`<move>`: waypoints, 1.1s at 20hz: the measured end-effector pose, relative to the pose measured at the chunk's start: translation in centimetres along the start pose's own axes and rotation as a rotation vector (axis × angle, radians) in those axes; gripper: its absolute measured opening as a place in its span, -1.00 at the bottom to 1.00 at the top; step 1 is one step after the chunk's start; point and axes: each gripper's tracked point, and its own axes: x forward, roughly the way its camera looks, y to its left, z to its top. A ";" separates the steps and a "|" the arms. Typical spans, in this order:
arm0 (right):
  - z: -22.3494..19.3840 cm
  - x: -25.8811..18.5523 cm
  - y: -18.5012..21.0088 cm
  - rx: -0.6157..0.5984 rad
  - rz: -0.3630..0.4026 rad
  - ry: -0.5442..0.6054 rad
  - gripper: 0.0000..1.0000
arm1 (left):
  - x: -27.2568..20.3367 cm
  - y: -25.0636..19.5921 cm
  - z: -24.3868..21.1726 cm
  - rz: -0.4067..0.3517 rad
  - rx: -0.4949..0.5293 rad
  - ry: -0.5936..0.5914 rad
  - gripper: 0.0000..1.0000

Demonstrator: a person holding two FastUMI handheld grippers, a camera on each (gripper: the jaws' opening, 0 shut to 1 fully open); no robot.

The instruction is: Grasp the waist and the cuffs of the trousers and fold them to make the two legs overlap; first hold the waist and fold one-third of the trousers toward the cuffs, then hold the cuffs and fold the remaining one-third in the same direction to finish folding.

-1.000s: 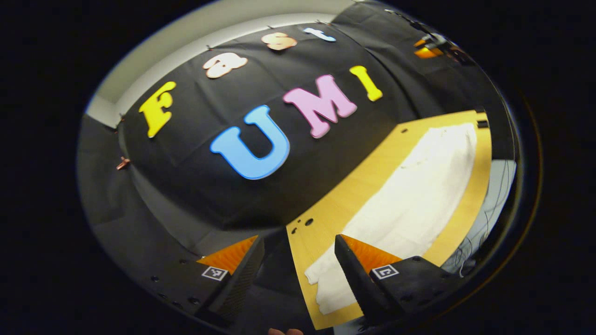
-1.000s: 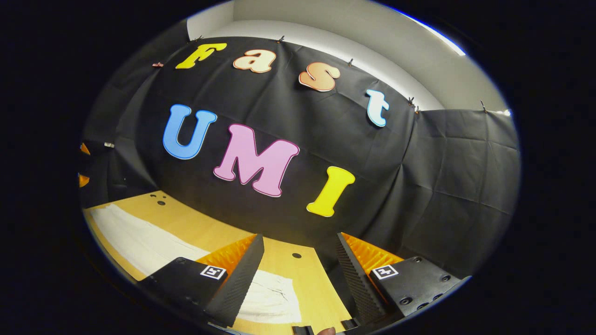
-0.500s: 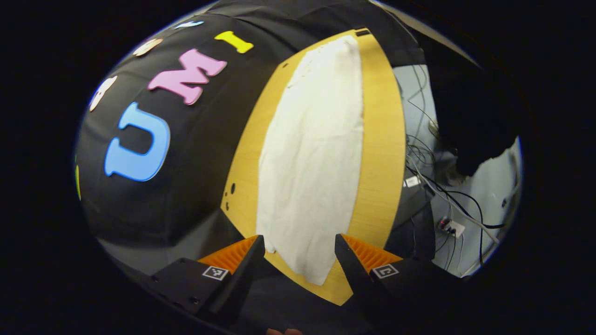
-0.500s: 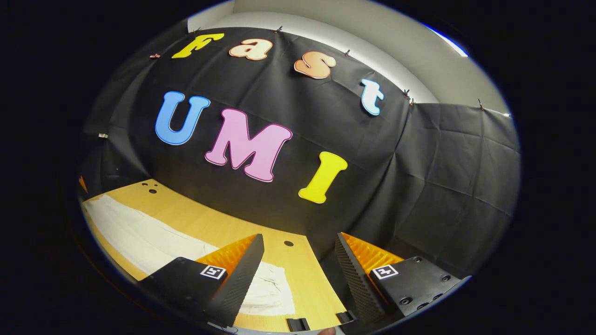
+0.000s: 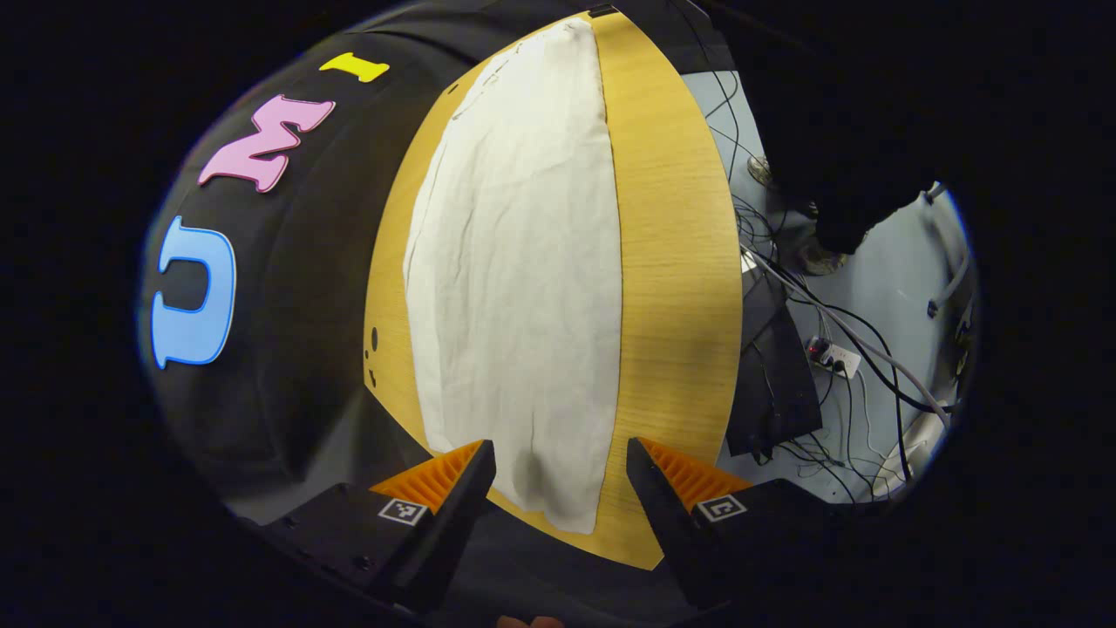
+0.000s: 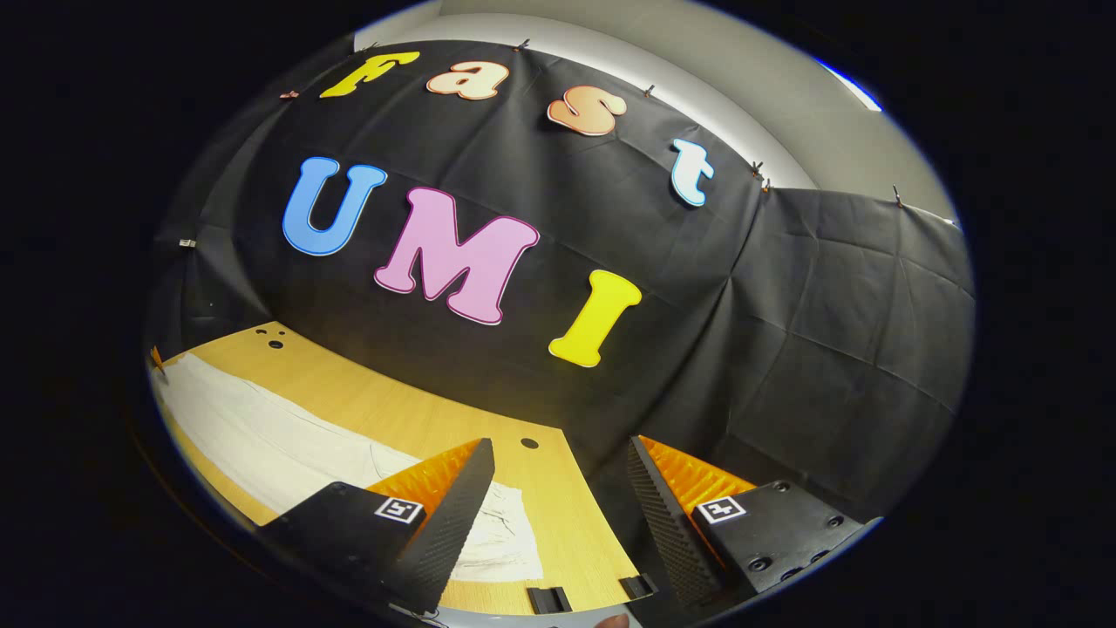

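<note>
White trousers (image 5: pixel 519 270) lie stretched lengthwise along a narrow wooden table (image 5: pixel 676 262), legs overlapped. In the left gripper view one end of the trousers lies just ahead of my left gripper (image 5: pixel 561 475), which hangs open above that end and holds nothing. In the right gripper view the trousers (image 6: pixel 288 436) run off to the left, and their near end lies behind one finger of my right gripper (image 6: pixel 561 480). That gripper is open and empty, above the table's end (image 6: pixel 558 523).
Black cloth walls stand close behind the table (image 6: pixel 785 349). On the floor beside the table lie several cables and a power strip (image 5: pixel 833 353). Two black clips (image 6: pixel 549 600) sit on the table's near edge. A fingertip (image 6: pixel 613 621) shows at the bottom.
My left gripper has swung from facing the wall to looking down along the trousers, over their near end. My right gripper has tilted slightly downward; both stay open.
</note>
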 end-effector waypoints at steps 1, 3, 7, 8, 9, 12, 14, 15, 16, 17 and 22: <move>-0.2 -0.1 0.0 0.002 -0.002 0.005 0.95 | 0.4 0.3 0.0 0.004 -0.004 0.003 0.82; -0.8 -0.1 0.4 0.003 -0.001 0.018 0.95 | 1.0 1.3 -0.2 0.005 -0.006 0.014 0.80; -2.2 -0.2 1.4 -0.008 0.014 0.047 0.95 | 2.5 2.5 0.1 -0.016 0.027 0.013 0.84; -2.7 -0.2 1.7 -0.014 0.024 0.055 0.95 | 2.9 2.6 0.1 -0.023 0.019 0.016 0.80; -3.4 -0.3 2.2 -0.031 0.047 0.067 0.95 | 3.1 2.7 0.0 -0.029 0.014 0.019 0.51; -6.1 0.0 3.7 -0.159 0.137 0.104 0.95 | 4.0 2.1 -0.1 -0.072 -0.004 0.044 0.10; -8.9 0.0 4.3 -0.249 0.208 0.130 0.94 | 4.2 1.8 -0.3 -0.087 0.015 0.070 -0.51; -10.8 0.2 4.5 -0.300 0.242 0.153 0.94 | 4.2 1.8 -0.4 -0.088 0.027 0.079 -0.84; -12.9 0.5 4.8 -0.355 0.273 0.182 0.94 | 4.3 1.8 -0.4 -0.090 0.026 0.084 -0.83; -15.0 0.7 5.1 -0.409 0.308 0.206 0.95 | 4.4 1.9 -0.5 -0.098 0.014 0.095 -0.87; -24.7 2.4 7.8 -0.648 0.536 0.293 0.94 | 4.5 2.1 -0.2 -0.141 -0.073 0.157 -0.89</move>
